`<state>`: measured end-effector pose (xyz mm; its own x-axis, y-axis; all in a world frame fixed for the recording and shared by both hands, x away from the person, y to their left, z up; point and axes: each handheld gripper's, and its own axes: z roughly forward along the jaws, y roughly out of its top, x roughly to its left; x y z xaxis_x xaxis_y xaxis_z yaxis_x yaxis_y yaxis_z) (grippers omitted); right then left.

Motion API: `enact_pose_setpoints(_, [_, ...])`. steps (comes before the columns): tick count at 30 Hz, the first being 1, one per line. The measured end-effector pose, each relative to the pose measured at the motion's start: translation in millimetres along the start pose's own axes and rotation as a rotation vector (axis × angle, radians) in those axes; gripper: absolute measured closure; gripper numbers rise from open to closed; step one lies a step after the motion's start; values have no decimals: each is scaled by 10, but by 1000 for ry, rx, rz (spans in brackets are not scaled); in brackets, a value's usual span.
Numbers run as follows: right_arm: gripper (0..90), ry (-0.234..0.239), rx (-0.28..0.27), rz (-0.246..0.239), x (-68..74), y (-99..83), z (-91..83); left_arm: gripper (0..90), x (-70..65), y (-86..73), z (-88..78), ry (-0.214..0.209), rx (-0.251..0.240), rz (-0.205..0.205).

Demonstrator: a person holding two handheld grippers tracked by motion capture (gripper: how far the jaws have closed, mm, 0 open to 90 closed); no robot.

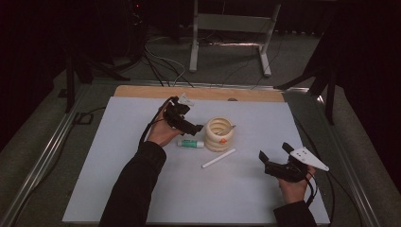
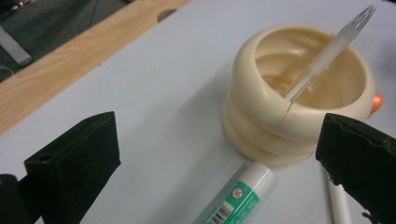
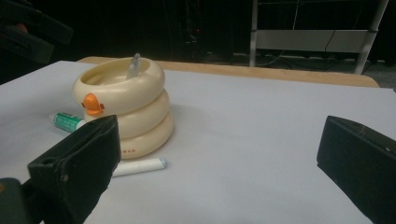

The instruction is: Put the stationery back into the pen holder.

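Note:
A cream holder (image 1: 219, 134) made of stacked rings, with an orange beak (image 3: 92, 105), stands mid-table. A clear thin stick (image 2: 327, 51) leans inside it. A green-and-white glue stick (image 1: 190, 143) lies at its left foot, and a white pen (image 1: 218, 158) lies in front of it. My left gripper (image 1: 191, 125) hovers just left of the holder, open, jaws spread above the glue stick (image 2: 238, 196) and beside the holder (image 2: 261, 121). My right gripper (image 1: 275, 152) is open and holds nothing, low at the front right, facing the holder (image 3: 126, 102) from a distance.
A white sheet (image 1: 142, 189) covers the table, with a wooden strip (image 1: 198, 93) along the far edge. Metal rails run down both sides. Beyond the table, a white frame (image 1: 227, 23) and cables sit on the dark floor.

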<state>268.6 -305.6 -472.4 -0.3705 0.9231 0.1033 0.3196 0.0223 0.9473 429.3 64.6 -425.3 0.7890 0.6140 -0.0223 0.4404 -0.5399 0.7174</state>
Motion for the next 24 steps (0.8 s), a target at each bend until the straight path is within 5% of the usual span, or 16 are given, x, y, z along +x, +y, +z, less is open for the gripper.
enact_pose_setpoints(24, [0,1,-1,-1,-5,-1,-3,6,-60,-101,250,-15,98,43])
